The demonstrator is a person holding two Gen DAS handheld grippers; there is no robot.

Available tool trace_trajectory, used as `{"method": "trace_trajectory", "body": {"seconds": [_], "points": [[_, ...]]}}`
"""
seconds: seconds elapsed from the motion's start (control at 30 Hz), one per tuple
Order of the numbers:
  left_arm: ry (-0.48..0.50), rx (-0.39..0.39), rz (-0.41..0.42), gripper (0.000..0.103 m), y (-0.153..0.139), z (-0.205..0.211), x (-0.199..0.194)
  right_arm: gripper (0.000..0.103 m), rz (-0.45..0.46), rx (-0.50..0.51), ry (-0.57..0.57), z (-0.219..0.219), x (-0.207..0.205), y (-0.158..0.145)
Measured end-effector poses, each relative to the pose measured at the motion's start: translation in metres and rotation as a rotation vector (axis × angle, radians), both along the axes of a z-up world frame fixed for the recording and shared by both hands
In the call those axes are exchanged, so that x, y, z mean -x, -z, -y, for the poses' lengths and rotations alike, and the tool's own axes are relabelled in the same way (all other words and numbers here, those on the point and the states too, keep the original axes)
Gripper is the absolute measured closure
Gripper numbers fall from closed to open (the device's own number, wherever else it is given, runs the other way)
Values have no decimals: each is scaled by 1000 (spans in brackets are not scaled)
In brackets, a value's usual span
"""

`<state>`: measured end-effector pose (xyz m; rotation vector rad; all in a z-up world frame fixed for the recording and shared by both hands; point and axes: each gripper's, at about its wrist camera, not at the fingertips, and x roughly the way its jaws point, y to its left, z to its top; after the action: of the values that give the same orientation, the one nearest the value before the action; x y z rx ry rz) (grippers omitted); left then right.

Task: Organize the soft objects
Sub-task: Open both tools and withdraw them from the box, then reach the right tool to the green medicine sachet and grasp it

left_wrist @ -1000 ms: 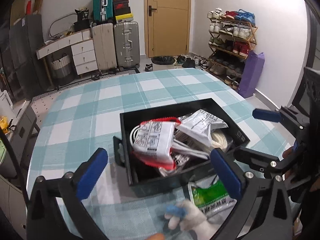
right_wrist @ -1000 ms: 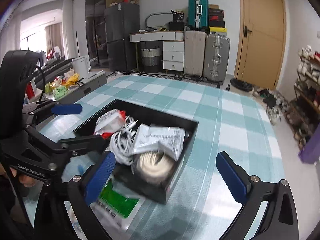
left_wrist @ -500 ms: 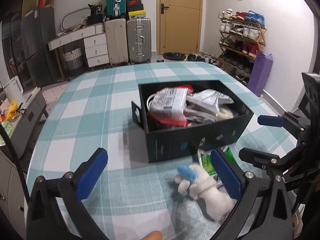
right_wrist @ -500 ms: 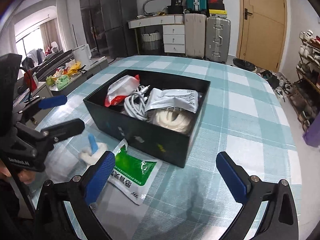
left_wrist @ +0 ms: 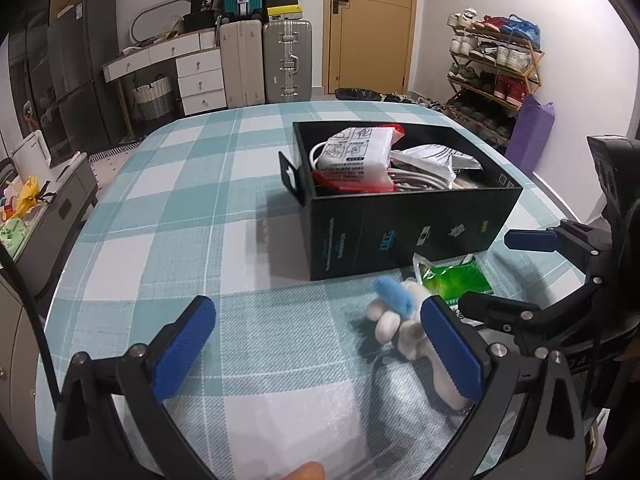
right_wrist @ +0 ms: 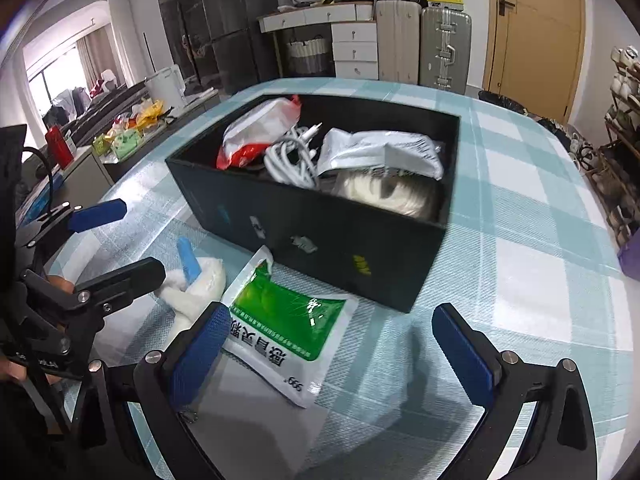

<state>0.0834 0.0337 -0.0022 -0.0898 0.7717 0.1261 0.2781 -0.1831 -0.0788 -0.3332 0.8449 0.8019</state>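
A surface covered in a teal and white checked cloth (left_wrist: 168,216) carries an open black rectangular cardboard box (left_wrist: 412,224) holding a white and red plastic packet (left_wrist: 356,156), coiled white cables (right_wrist: 292,156), a silver foil pouch (right_wrist: 380,152) and a cream coil of rope (right_wrist: 384,194). Just in front of the box lie a flat green and white sachet (right_wrist: 280,316) and, beside it, a small white plush toy with a blue ear (left_wrist: 396,316). The left gripper (left_wrist: 320,344) hovers near the toy, jaws spread wide and empty. The right gripper (right_wrist: 332,344) hovers over the sachet, jaws also spread.
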Motion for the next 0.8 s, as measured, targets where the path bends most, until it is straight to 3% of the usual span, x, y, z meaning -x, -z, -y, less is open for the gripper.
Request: {"method": "trace_trajectory", "body": {"seconds": [0.8], "points": [[-16, 23, -5, 0, 5, -10, 9, 1, -13, 82, -5, -32, 12, 18]]}}
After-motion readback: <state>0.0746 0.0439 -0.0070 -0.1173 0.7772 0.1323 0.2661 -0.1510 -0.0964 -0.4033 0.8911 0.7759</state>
